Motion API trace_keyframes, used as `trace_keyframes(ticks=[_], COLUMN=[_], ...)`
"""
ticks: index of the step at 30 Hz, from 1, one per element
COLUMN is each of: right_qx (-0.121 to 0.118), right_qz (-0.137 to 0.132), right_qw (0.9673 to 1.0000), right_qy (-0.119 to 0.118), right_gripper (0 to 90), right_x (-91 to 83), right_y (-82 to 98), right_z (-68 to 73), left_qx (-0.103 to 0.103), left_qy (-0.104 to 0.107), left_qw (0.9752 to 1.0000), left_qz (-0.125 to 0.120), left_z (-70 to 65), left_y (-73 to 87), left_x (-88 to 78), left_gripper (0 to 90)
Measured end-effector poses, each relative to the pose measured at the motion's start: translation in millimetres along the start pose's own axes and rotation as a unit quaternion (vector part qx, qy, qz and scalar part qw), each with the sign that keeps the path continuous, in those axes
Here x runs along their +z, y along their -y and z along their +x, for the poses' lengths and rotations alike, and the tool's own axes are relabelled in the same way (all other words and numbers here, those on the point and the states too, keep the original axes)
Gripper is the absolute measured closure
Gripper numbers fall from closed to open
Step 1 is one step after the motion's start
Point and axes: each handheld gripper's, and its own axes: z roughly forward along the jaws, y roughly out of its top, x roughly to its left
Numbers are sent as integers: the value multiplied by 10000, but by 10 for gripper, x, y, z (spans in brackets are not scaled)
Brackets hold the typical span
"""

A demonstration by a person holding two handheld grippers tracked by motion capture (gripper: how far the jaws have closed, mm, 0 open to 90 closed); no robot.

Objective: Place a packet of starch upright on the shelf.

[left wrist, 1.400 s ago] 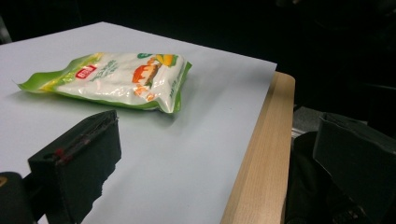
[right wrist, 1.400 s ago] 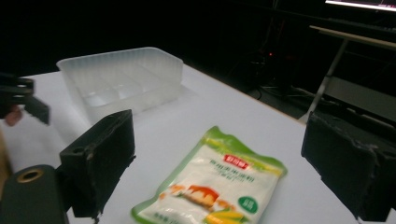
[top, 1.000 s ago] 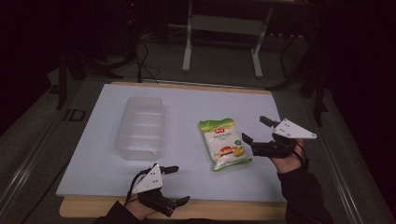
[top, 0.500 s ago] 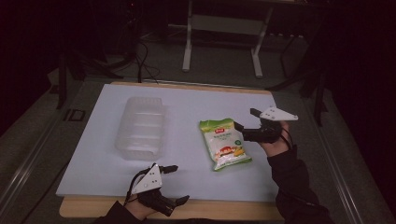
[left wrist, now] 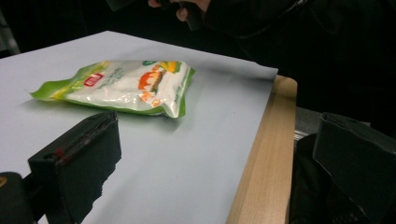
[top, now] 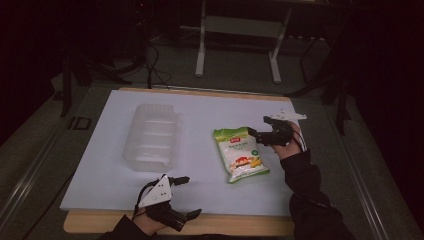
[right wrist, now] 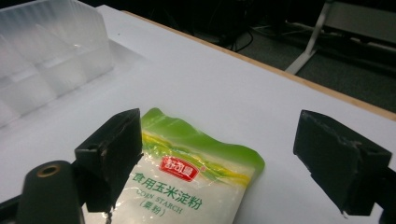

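A green-and-white pouch of corn starch lies flat near the middle of the white-topped bench, a little toward 4 o'clock. At about 9 o'clock from it, well apart, sits a clear plastic tray with ribbed compartments. The right tongs hover at the pouch's 2 o'clock corner, jaws spread wide, gripping nothing. The left tongs rest at the bench's 6 o'clock edge, also spread wide and holding nothing.
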Motion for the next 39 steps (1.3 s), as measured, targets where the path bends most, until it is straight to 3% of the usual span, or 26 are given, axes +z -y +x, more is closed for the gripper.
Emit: trace_keyframes(ticks=[8, 10, 22, 30, 33, 34, 37, 39], right_qx=[118, 206, 572, 836, 919, 1044, 1039, 916], right_qz=[238, 406, 970, 1407, 1607, 1714, 1874, 1974], right_qw=[9996, 9990, 9936, 9864, 9827, 9797, 9768, 9759], right_qy=[44, 22, 116, 127, 42, -36, 43, 149], right_gripper=[230, 315, 311, 299, 401, 406, 442, 533], right_x=[181, 265, 560, 705, 725, 741, 759, 770], right_y=[87, 150, 382, 484, 470, 468, 431, 410], right_z=[-84, -122, -206, -180, -157, -154, -125, -76], left_qx=[-31, -41, -90, -121, -105, -96, -94, -87], left_qy=[13, 12, 43, 88, 91, 73, 73, 75], left_qw=[10000, 10000, 9999, 9998, 9997, 9998, 9998, 9997], left_qz=[22, 20, 95, 152, 179, 179, 189, 202], left_z=[21, 21, 30, 33, 23, 20, 17, 12], left_y=[5, 4, 13, 16, 18, 18, 18, 18], left_x=[-10, -13, -3, 11, 18, 19, 25, 32], left_gripper=[13, 12, 12, 13, 13, 13, 13, 13])
